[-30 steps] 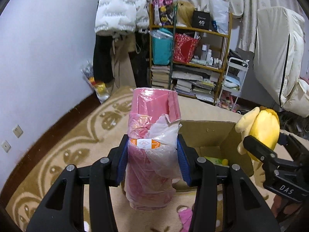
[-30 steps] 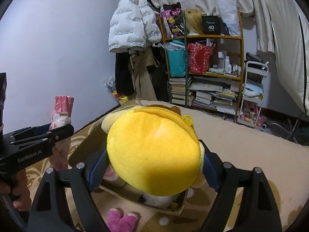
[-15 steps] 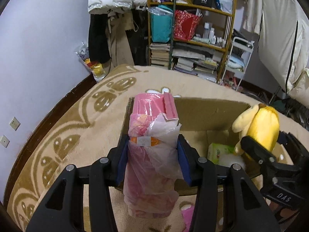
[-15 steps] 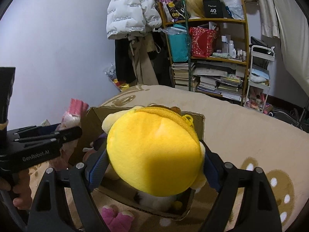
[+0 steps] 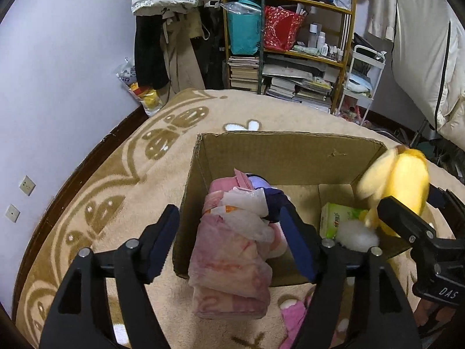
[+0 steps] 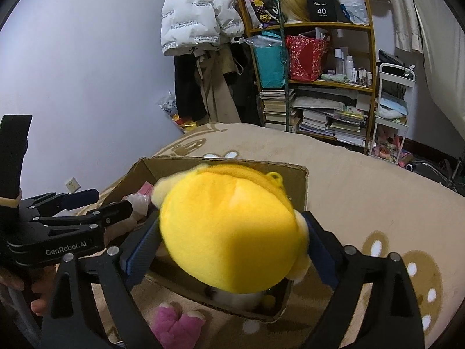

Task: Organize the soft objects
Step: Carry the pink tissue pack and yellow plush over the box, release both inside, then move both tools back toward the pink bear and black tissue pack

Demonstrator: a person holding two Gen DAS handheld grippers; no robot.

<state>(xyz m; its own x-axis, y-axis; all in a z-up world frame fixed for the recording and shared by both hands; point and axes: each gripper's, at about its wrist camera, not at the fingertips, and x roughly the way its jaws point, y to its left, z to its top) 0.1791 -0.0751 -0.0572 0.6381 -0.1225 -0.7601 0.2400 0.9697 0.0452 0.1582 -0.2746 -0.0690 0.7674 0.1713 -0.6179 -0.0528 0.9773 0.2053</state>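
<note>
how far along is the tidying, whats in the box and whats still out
Done: a green pack and a white fluffy thing already lie in the box. In hand: the left tongs are opening, with the pink bag between them over the box's near edge; the right tongs are opening around the yellow plush above the box. Left: a pink plush on the rug.

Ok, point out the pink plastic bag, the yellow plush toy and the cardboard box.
pink plastic bag (image 5: 229,264), left wrist view, crumpled middle of the bag.
yellow plush toy (image 6: 232,232), right wrist view, rounded yellow back.
cardboard box (image 5: 290,157), left wrist view, inner face of the far wall.
</note>
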